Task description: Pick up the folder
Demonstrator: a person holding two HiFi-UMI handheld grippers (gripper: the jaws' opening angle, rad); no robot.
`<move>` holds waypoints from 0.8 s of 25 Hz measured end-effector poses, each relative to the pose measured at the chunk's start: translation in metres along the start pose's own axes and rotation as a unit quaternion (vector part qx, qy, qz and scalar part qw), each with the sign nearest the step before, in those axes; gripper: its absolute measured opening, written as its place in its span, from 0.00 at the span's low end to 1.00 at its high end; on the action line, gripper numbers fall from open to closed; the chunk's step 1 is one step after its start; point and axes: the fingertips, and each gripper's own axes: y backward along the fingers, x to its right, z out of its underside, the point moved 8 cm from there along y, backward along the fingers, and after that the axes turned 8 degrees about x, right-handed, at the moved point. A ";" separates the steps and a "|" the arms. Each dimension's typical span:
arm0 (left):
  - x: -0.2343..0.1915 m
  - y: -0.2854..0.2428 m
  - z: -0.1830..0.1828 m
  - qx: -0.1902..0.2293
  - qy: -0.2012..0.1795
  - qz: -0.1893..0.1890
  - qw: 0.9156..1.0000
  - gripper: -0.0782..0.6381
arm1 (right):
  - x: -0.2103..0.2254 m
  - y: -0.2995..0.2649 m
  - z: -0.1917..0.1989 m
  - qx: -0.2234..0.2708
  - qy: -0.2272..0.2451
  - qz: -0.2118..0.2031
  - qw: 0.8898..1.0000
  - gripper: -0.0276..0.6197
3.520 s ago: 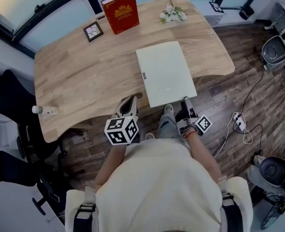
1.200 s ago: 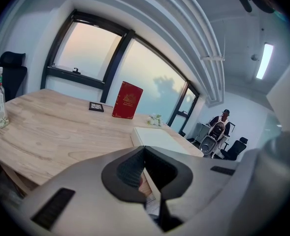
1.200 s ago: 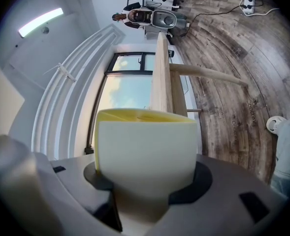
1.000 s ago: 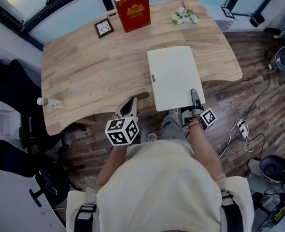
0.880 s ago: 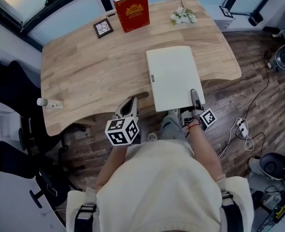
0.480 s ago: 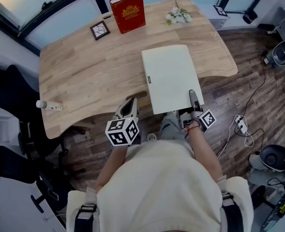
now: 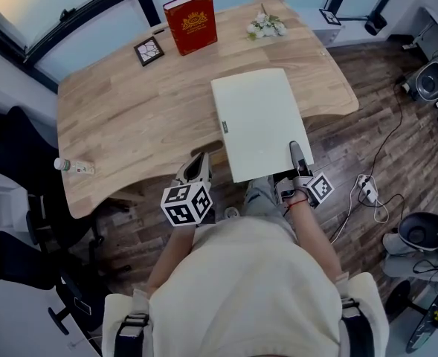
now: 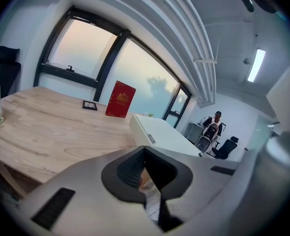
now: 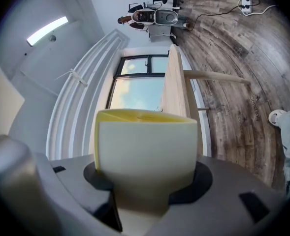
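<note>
- The right hand-held gripper [image 7: 296, 156] pinches the near right corner of the folder [image 7: 256, 121]. The left hand-held gripper [image 7: 197, 168] is pressed together, empty, at the worktop [image 7: 129, 117] edge.
- Raise evenly with the jaws level; a one-corner hold may let the folder twist or slip.
- Folder: cream-white, thick, label on its left spine; its near end overhangs the worktop's front edge.

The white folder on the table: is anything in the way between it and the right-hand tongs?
Nothing visible stands between them. The right tongs are clamped on the near edge of the folder, and in the right gripper view the folder fills the space between the jaws.
</note>
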 end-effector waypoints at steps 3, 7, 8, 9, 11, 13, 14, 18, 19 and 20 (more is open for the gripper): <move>0.001 0.000 0.000 0.000 0.000 0.002 1.000 0.14 | -0.007 0.004 -0.001 0.001 0.005 -0.007 1.000 0.48; 0.004 0.001 0.000 0.001 0.000 0.005 1.000 0.14 | -0.015 0.011 -0.001 -0.004 0.006 -0.001 1.000 0.48; 0.004 0.001 0.000 0.001 0.000 0.005 1.000 0.14 | -0.017 0.013 0.000 -0.004 0.006 -0.001 1.000 0.48; 0.005 0.001 0.000 0.001 0.000 0.006 1.000 0.14 | -0.020 0.014 0.001 -0.005 0.003 -0.004 1.000 0.48; 0.005 0.001 0.000 0.001 0.000 0.007 1.000 0.14 | -0.025 0.016 0.002 -0.004 -0.003 -0.011 1.000 0.48; 0.006 0.001 0.000 0.001 -0.001 0.007 1.000 0.14 | -0.030 0.018 0.002 0.000 -0.008 -0.016 1.000 0.48; 0.006 0.001 0.000 0.001 -0.001 0.008 1.000 0.14 | -0.033 0.018 0.002 0.001 -0.010 -0.020 1.000 0.48; 0.008 0.001 0.001 0.002 -0.001 0.009 1.000 0.14 | -0.042 0.021 0.001 0.001 -0.008 -0.032 0.999 0.48; 0.008 0.001 0.001 0.002 -0.001 0.009 1.000 0.14 | -0.043 0.022 0.000 0.000 -0.006 -0.033 0.999 0.48; 0.008 0.002 0.001 0.002 -0.001 0.009 1.000 0.14 | -0.044 0.023 -0.001 -0.001 -0.004 -0.035 0.999 0.48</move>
